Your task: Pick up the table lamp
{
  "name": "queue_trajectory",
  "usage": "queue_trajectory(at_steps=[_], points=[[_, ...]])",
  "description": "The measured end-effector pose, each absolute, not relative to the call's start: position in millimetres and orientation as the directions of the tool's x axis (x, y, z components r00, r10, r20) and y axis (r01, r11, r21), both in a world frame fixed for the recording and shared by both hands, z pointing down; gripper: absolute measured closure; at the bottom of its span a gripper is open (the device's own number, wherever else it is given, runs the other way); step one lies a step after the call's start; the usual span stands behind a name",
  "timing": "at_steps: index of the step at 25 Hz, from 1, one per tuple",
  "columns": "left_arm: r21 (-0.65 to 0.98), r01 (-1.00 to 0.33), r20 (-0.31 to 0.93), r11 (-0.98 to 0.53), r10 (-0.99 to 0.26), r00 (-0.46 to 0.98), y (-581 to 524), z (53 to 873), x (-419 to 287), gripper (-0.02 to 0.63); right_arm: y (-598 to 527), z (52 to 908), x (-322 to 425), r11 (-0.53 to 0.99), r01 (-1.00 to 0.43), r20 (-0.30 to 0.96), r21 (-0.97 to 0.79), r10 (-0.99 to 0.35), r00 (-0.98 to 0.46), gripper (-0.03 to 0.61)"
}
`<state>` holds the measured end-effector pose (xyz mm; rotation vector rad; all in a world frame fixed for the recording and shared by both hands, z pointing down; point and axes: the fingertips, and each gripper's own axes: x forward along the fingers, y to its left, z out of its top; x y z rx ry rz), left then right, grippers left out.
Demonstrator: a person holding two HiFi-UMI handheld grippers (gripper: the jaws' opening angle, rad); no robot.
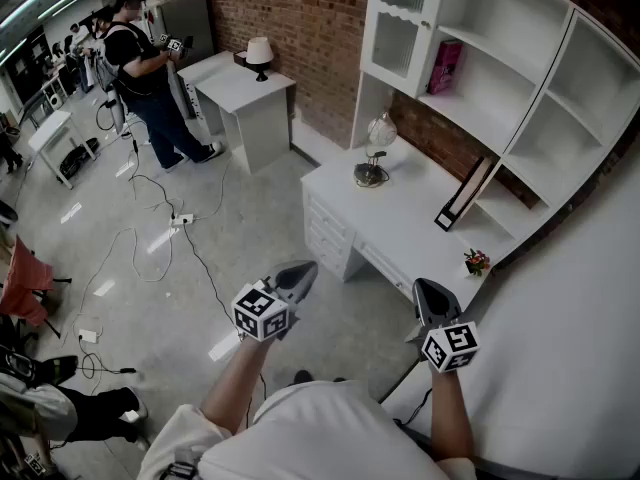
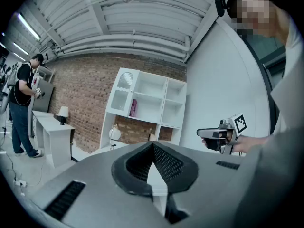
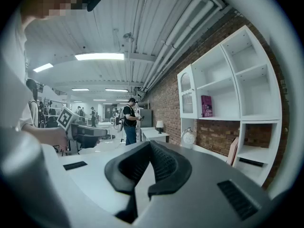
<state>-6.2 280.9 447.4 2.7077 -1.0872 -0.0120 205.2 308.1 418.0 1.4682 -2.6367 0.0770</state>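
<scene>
Left gripper (image 1: pixel 298 276) and right gripper (image 1: pixel 428 296) both closed and empty; table lamp (image 1: pixel 372 153) not yet picked up.

Both grippers are held out in front of the person, near the close end of the desk (image 1: pixel 410 223), each with its ribbed black rubber pads pressed together on nothing. None of the task is done: the approach, the grasp and the lift are all left. The table lamp stands upright on the far part of the smooth white desk, below the white shelves (image 1: pixel 500 78) and in front of the rough red brick wall (image 1: pixel 310 28), well apart from both grippers. It has a pale rounded shade, a thin curved stem and a dark round base. The stem looks the likeliest place to grip.
</scene>
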Motion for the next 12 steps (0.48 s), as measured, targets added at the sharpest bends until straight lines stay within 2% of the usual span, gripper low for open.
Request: queue_trajectory(at_steps=[12], points=[[0.209,-0.685,0.067,-0.698,-0.689,0.722,281.8,443.7,-11.1,0.599,307.8,413.6,196.3,0.546,-0.838,0.128,0.018,-0.832,-0.539,0.568]])
